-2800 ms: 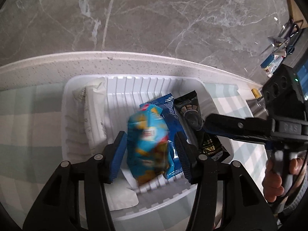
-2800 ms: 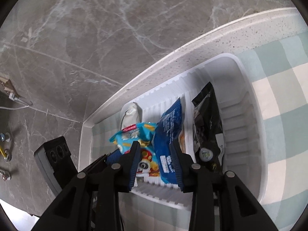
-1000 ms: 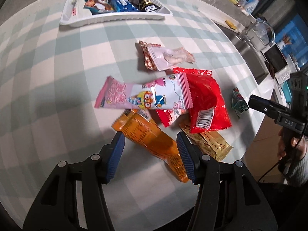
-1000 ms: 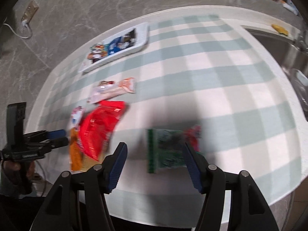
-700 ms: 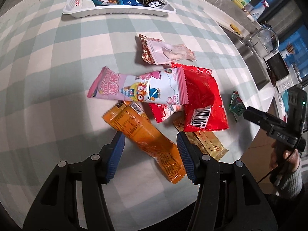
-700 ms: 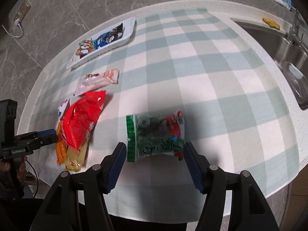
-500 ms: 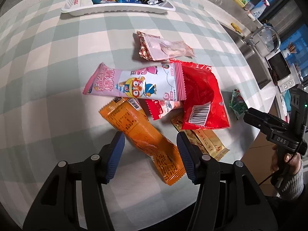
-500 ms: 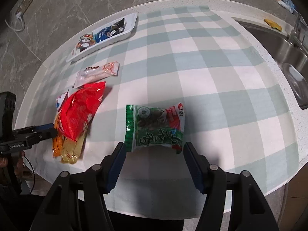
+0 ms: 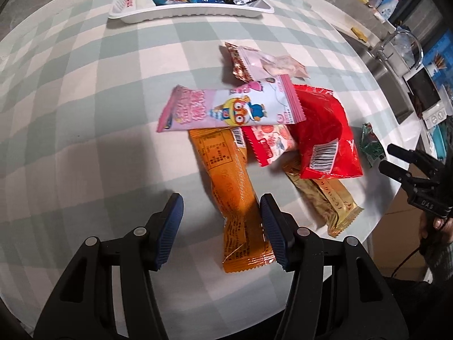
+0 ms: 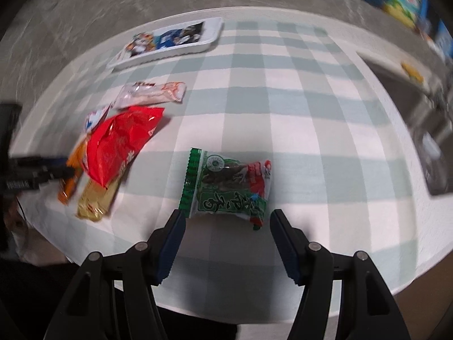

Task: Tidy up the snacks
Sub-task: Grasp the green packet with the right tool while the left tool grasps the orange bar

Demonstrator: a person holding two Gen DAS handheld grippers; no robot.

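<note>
Both my grippers have left the tray (image 9: pixel 133 18) and dropped toward loose snacks. Left gripper (image 9: pixel 220 226), jaws apart, straddles orange packet (image 9: pixel 235 192); right gripper (image 10: pixel 228 238), apart, nears green packet (image 10: pixel 229 187) on tabletop (image 9: pixel 85 113).

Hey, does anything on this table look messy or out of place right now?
Yes. Several snacks lie overlapped in a loose pile: the pink packet across the orange packet, the red bag over the gold packet. The green packet lies alone, apart from the tray.
</note>
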